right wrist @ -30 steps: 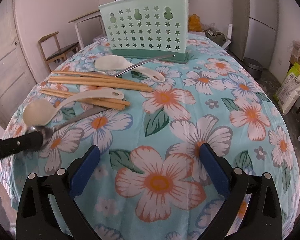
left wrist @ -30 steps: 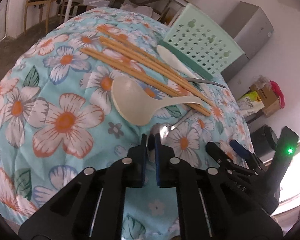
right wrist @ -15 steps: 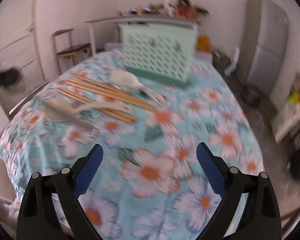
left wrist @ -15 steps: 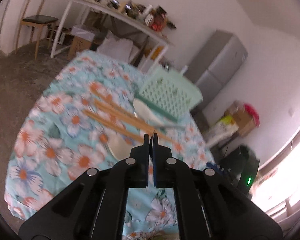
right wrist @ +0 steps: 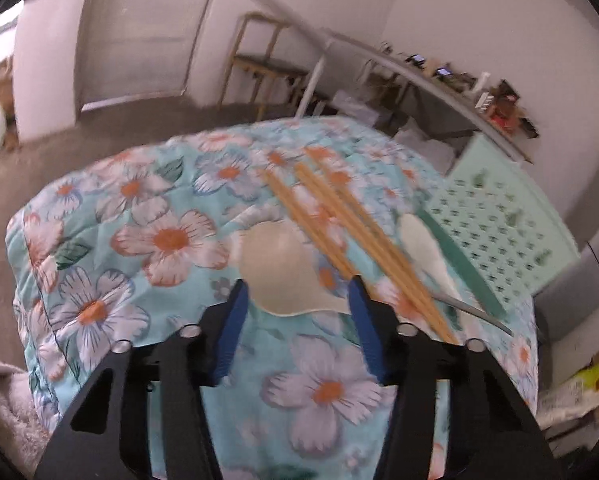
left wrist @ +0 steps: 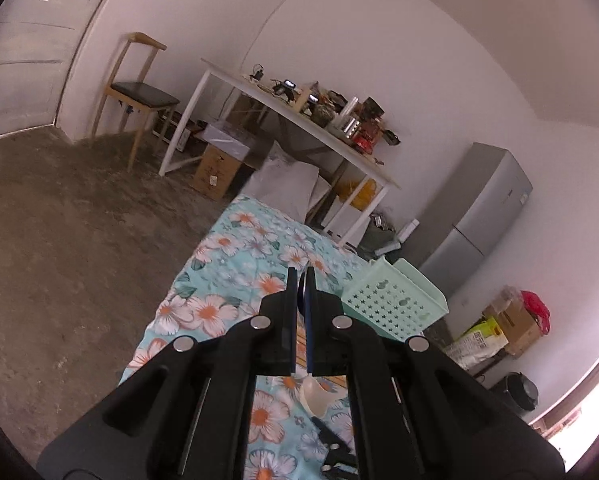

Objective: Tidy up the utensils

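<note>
1. The left gripper (left wrist: 298,280) is up high over the desk (right wrist: 111,312), aimed out past the far edge at the room. Its jaws are pressed together. A thin grey sliver shows between the pads, and I cannot tell what it is.
2. The right gripper (right wrist: 295,300) is low over the floral cloth, and the picture is smeared. Its jaws have just been closing and now stand about half apart.
3. The bowl of the white ladle (right wrist: 277,270) sits between the two tips in this view, with its handle running off under the right-hand finger. The pads do not seem to press on it, so I call that a reach and not a grip.
4. The chopsticks (right wrist: 339,232) lie in a loose bundle just beyond the ladle, slanting toward the holder.
5. The white spoon (right wrist: 421,246) lies beside them, close against the foot of the green utensil holder (right wrist: 499,236). A thin metal handle (right wrist: 479,314) pokes out from under it.
6. The holder stands upright at the far side of the desk. Neither camera sees inside it, so I cannot say whether anything is filed yet.
7. My read is that it is early going. The ladle, chopsticks, white spoon and metal piece are all on the cloth, so most of the sorting is left.
</note>
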